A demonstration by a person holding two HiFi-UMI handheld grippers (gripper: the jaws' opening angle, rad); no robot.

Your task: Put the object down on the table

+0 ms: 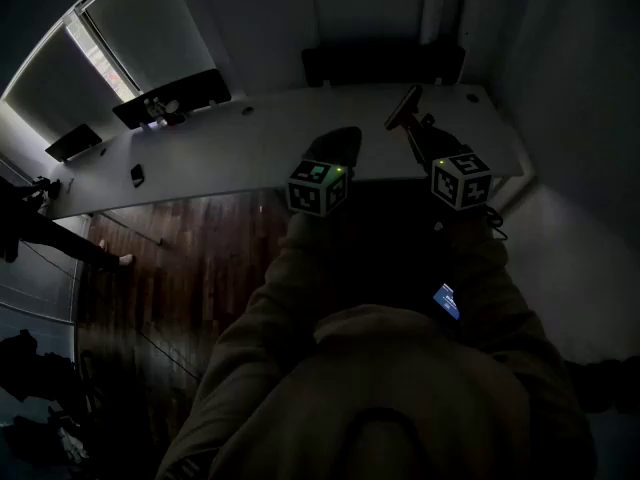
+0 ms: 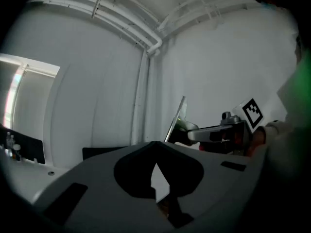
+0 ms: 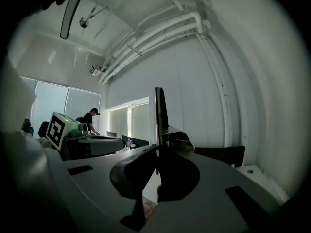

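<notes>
My right gripper (image 1: 412, 126) is shut on a thin flat board (image 1: 404, 106) with a metal clip and holds it above the long white table (image 1: 250, 138). In the right gripper view the board (image 3: 160, 113) stands edge-on, straight up out of the closed jaws of the right gripper (image 3: 156, 154), with the clip (image 3: 171, 139) just above them. The left gripper view shows the board (image 2: 176, 116) tilted, with the right gripper (image 2: 218, 132) beside it. My left gripper (image 1: 338, 146) hovers over the table's near edge a little to the left. Its tips (image 2: 154, 166) meet with nothing between them.
A black chair (image 1: 380, 63) stands behind the table. A small dark phone (image 1: 137, 175) and dark desk items (image 1: 170, 103) lie toward the table's left end. A wooden floor (image 1: 180, 258) runs below the near edge. A person (image 3: 90, 118) stands far off by the windows.
</notes>
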